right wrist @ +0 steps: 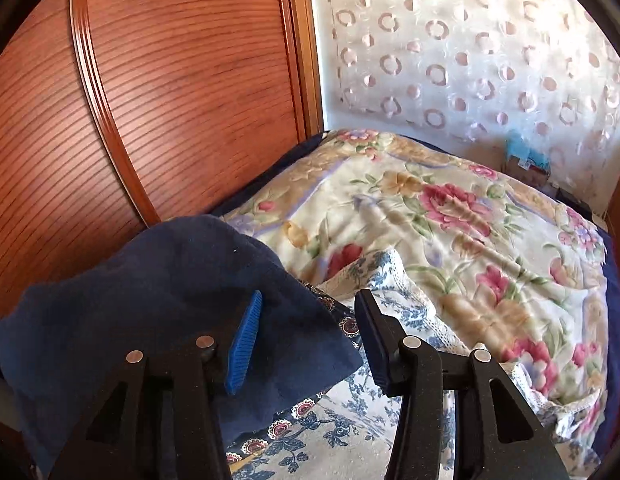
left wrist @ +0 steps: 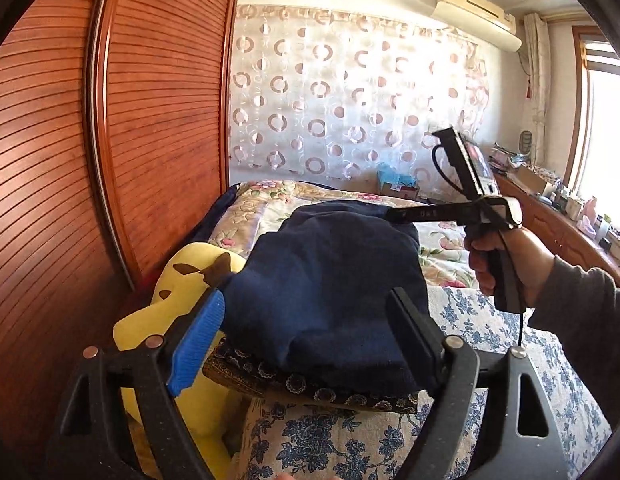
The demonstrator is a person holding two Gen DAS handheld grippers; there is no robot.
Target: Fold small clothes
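Note:
A folded navy blue garment (left wrist: 330,292) lies on a dark patterned cushion (left wrist: 310,390) on the bed. My left gripper (left wrist: 310,300) is open, its blue-padded finger and black finger standing on either side of the garment's near part. In the left wrist view my right gripper (left wrist: 394,214) reaches in from the right over the garment's far edge. In the right wrist view the garment (right wrist: 150,300) lies at lower left, and my right gripper (right wrist: 308,300) is open, empty, just above its right edge.
A wooden slatted wardrobe (left wrist: 110,140) stands at left. A yellow plush toy (left wrist: 182,276) sits beside the cushion. A floral quilt (right wrist: 450,220) and a blue-flowered sheet (left wrist: 490,320) cover the bed. A cluttered sideboard (left wrist: 558,208) runs along the right by the window.

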